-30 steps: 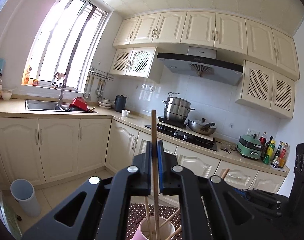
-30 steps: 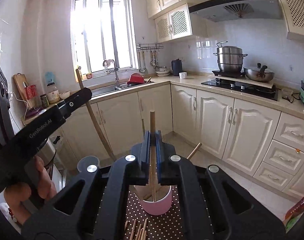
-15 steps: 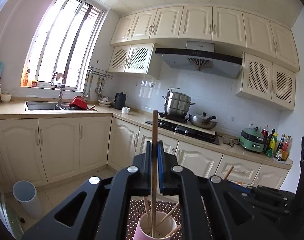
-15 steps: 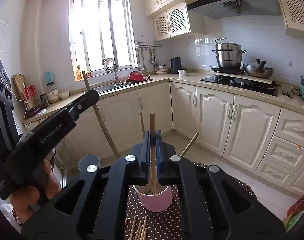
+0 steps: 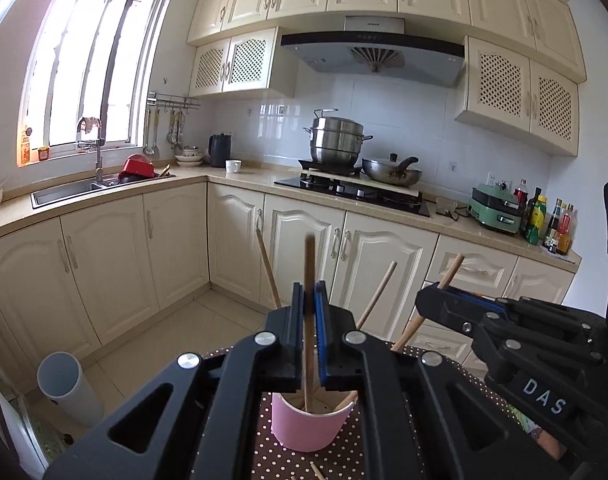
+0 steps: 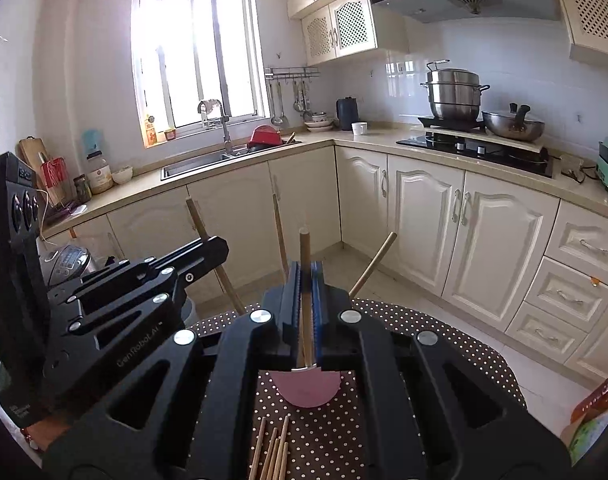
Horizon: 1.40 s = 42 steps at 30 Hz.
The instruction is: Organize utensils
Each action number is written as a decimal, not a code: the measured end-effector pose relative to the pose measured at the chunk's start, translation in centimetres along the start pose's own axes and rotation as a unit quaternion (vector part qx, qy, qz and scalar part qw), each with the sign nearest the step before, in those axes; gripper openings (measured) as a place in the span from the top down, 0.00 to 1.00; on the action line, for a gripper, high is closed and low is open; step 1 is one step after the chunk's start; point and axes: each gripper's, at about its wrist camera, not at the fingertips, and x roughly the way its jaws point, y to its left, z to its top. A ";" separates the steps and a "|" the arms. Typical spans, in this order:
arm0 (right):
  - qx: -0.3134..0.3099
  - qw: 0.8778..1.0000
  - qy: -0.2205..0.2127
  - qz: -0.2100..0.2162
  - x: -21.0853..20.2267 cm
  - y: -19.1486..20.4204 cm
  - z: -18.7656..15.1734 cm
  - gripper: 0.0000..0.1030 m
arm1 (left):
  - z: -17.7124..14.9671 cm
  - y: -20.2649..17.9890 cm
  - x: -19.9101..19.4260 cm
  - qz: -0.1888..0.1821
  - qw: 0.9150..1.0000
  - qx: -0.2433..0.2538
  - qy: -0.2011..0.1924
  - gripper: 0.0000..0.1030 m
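**Two chopsticks over the pink cup**

Both tongs are clenched, each on one wooden chopstick held nearly upright. The left tongs point(image 5: 309, 312) have their chopstick point(image 5: 309, 264) with its lower end already inside the pink cup point(image 5: 308, 428) on the dotted desk point(image 6: 444, 340) — the grip should only let go once the tip rests on the bottom. The right tongs point(image 6: 306, 300) hold their chopstick point(image 6: 304, 256) just above the cup's rim; best to wait, then lower it straight — clear of the sticks leaning inside. More chopsticks point(image 6: 274, 452) lie loose nearby.
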 end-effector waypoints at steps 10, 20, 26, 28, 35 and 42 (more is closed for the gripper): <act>0.012 1.000 0.015 -0.011 0.3 -0.4 -1.1 0.94 | -0.7 1.1 -0.7 0.001 1.000 -0.005 0.030 0.57; 0.019 1.000 0.010 -0.022 -1.3 -0.4 -1.2 0.94 | -1.7 2.5 -3.6 0.009 0.999 -0.016 0.044 0.43; 0.020 1.000 0.003 -0.020 -3.2 -0.3 -1.8 0.94 | -3.2 3.6 -5.2 0.013 0.998 -0.024 0.063 0.43; 0.019 1.000 0.002 -0.018 -3.7 -0.3 -2.2 0.94 | -4.1 3.9 -5.7 0.015 0.997 -0.027 0.075 0.43; 0.010 1.000 0.006 -0.019 -5.6 -0.2 -4.6 0.94 | -8.0 4.5 -6.0 0.016 0.991 -0.025 0.133 0.43; -0.008 0.998 0.056 -0.021 -4.4 0.0 -9.3 0.94 | -13.1 5.0 -4.3 0.015 0.976 -0.045 0.214 0.43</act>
